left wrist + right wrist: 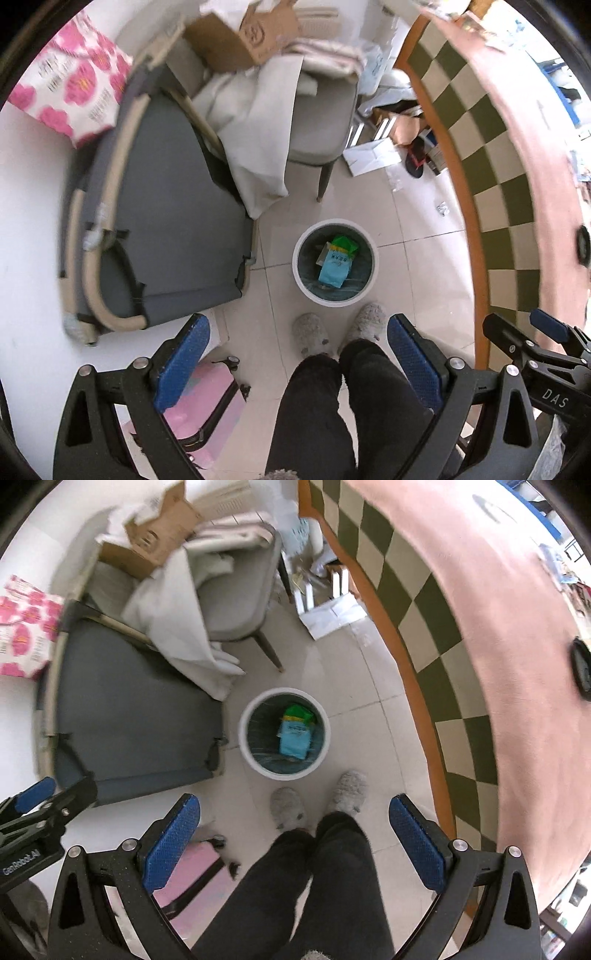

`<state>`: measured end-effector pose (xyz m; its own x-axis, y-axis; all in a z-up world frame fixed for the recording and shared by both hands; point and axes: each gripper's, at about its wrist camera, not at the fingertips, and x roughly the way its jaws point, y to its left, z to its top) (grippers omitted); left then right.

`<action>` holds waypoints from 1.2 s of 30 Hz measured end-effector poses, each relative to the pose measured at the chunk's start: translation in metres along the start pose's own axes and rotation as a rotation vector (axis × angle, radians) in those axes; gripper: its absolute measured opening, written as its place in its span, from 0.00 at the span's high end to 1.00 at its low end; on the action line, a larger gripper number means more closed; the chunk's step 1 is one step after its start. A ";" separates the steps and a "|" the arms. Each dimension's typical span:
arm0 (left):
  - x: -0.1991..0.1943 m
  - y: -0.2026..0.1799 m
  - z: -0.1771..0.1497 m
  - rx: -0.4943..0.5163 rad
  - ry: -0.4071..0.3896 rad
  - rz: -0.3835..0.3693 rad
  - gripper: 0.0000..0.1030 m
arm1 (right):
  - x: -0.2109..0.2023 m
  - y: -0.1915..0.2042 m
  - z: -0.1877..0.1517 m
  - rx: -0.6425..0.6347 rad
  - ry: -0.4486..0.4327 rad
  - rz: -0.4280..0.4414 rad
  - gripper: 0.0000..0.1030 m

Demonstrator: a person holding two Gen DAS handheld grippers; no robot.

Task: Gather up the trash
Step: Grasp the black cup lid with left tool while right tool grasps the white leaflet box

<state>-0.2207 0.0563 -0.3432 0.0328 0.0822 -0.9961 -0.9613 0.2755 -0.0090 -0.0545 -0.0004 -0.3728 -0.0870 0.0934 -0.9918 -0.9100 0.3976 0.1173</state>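
Directly below both grippers, on the tiled floor just ahead of the person's slippers [334, 328], stands a round white bin [301, 275] with its mouth facing up. Left gripper [295, 363] has its blue pads spread wide with nothing between them; right gripper [293, 843] likewise spread and empty. Bin lies forward and down from both tools, about centred in the left view and a little left of centre in the right view, so neither is clearly nearer. Bin contents: a light blue packet [334, 269] lying with its long axis roughly toward and away from the feet, a green packet [344, 244] at its far end, both on a dark liner. Table with a pink cloth [491, 635] sits to the right, a grey chair [236, 602] beyond the bin. Small scraps near the table edge [441, 209] are possibly remaining trash; too small to identify. Judgement: nothing in hand, so the next pickup target lies away from the bin.
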 end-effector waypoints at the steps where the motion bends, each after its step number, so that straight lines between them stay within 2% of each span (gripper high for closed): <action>1: -0.009 -0.001 0.000 0.003 -0.009 -0.001 0.05 | -0.009 0.001 -0.002 0.001 -0.011 0.007 0.00; 7: -0.066 -0.031 0.014 0.062 -0.100 0.020 0.05 | -0.070 -0.015 0.002 0.064 -0.098 0.066 0.00; 12: -0.098 -0.094 0.045 0.164 -0.185 0.028 0.00 | -0.115 -0.071 0.018 0.176 -0.167 0.092 0.00; 17: -0.114 -0.192 0.078 0.273 -0.220 0.013 0.00 | -0.148 -0.173 0.034 0.318 -0.214 0.042 0.00; 20: -0.113 -0.256 0.091 0.353 -0.214 -0.013 0.00 | -0.165 -0.257 0.037 0.407 -0.223 -0.021 0.00; 25: -0.085 -0.380 0.100 0.466 -0.132 -0.054 0.00 | -0.157 -0.380 0.047 0.455 -0.132 -0.152 0.00; 27: -0.066 -0.429 0.097 0.495 -0.068 -0.083 0.00 | -0.149 -0.426 0.051 0.446 -0.095 -0.216 0.00; 30: -0.035 -0.483 0.091 0.524 0.035 -0.123 0.00 | -0.136 -0.482 0.056 0.442 -0.047 -0.264 0.00; 32: -0.008 -0.517 0.085 0.535 0.123 -0.145 0.00 | -0.127 -0.504 0.055 0.441 -0.021 -0.277 0.00; 36: 0.032 -0.558 0.078 0.518 0.231 -0.147 0.01 | -0.107 -0.539 0.060 0.414 0.033 -0.281 0.00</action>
<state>0.3382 -0.0206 -0.3637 0.0391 -0.1873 -0.9815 -0.6902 0.7052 -0.1621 0.4696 -0.1698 -0.3268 0.1193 -0.0957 -0.9882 -0.6633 0.7329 -0.1510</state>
